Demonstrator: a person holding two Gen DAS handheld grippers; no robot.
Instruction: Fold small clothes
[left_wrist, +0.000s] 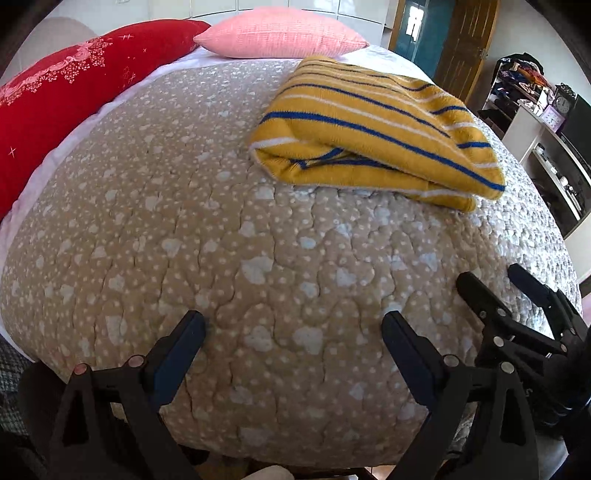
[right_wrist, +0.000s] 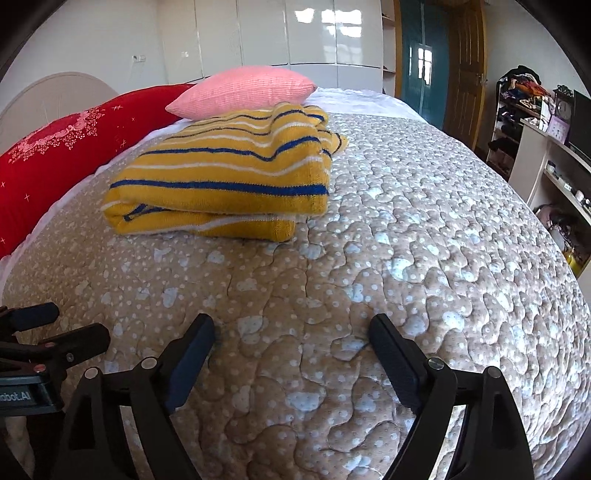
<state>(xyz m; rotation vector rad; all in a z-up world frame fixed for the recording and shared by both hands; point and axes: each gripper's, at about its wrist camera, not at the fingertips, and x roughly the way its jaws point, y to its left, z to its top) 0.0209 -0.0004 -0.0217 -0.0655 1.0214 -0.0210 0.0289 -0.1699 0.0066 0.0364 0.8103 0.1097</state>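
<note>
Both grippers, left gripper (left_wrist: 293, 325) and right gripper (right_wrist: 291, 328), fingers released, empty over bed (right_wrist: 406, 258); folded sweater (right_wrist: 221, 177) lies well ahead, looks done.

Bedroom around the bed

A beige quilt (right_wrist: 406, 240) dotted with pale spots and blotches covers the bed, with a white sheet (right_wrist: 354, 98) showing beyond its far edge. A long red pillow (left_wrist: 62, 96) with pink floral stitching lies along the left side, and a pink pillow (right_wrist: 243, 94) sits next to it at the head. Behind stand glossy white wardrobe doors (right_wrist: 288, 37), a curved pale headboard (right_wrist: 51, 99), a teal door (right_wrist: 419, 62) and a brown wooden door (right_wrist: 467, 74). On the right, a cluttered rack (right_wrist: 517, 107) stands beside a white shelf unit (right_wrist: 550, 173) that carries a clock (left_wrist: 563, 105) and a dark screen (right_wrist: 581, 122).
</note>
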